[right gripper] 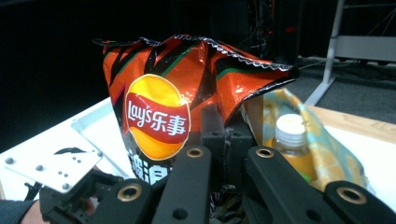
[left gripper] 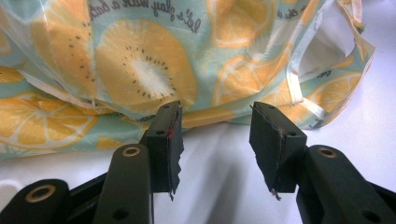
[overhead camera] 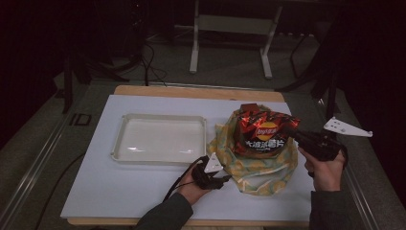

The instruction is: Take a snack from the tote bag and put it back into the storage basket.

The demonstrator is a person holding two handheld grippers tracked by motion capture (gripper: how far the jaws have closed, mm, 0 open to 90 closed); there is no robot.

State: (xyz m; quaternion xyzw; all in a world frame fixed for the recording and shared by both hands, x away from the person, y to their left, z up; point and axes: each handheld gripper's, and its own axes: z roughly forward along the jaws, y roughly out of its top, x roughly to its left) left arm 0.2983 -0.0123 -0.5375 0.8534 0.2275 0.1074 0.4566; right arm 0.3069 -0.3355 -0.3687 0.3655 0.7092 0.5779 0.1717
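A red and black Lay's chip bag (overhead camera: 265,129) stands up out of a fruit-print tote bag (overhead camera: 258,165) on the white table. My right gripper (overhead camera: 293,132) is shut on the chip bag (right gripper: 187,88) at its right edge, holding it above the tote. An orange drink bottle with a white cap (right gripper: 290,140) sits inside the tote behind it. My left gripper (overhead camera: 225,178) rests low at the tote's near left side. Its jaws are open and hold nothing, just short of the lemon-print fabric (left gripper: 140,65). The tote's handle loop (left gripper: 322,60) lies at the right.
A shallow white tray (overhead camera: 163,138) lies left of the tote on the white board (overhead camera: 119,187). A metal frame stands on the floor beyond the table's far edge (overhead camera: 230,28). Dark floor surrounds the table.
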